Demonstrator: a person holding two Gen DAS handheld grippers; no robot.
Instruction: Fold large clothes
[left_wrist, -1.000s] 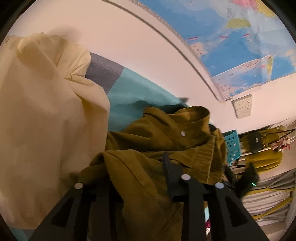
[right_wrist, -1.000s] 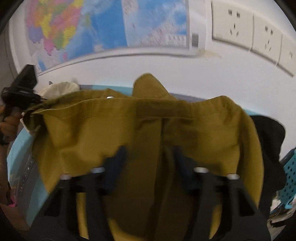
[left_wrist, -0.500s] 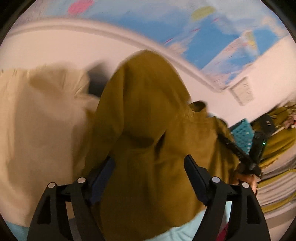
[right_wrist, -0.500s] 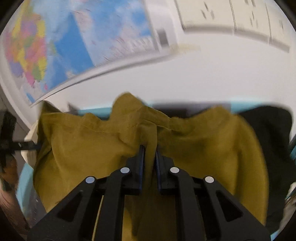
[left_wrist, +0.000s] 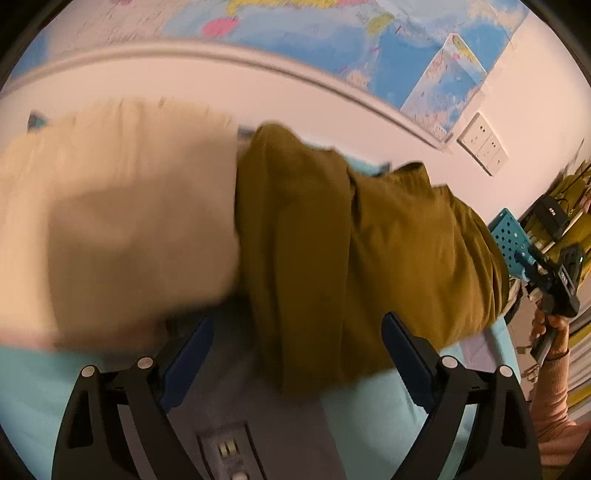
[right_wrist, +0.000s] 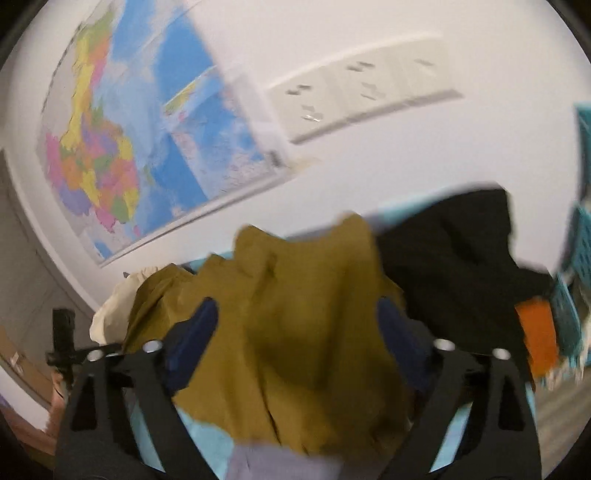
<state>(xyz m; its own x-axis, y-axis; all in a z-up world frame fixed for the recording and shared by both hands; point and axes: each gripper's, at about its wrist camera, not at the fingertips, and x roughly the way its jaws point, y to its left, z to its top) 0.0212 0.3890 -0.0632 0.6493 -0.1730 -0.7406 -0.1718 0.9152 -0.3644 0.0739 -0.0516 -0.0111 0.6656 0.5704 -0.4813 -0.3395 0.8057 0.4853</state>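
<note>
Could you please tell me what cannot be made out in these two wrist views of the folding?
- Left wrist view: motion blur smears the cream garment, hiding its shape and folds.
- Left wrist view: the olive garment covers whatever lies under it on the light blue surface.
- Right wrist view: blur smears the black garment; what kind it is cannot be told.
- Right wrist view: the orange item is blurred and unidentifiable.

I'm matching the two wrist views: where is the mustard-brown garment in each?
Left wrist: mustard-brown garment centre-right, beside the cream cloth.
Right wrist: garment lower centre, left of the black cloth.
Shared landmark: wall map.
</note>
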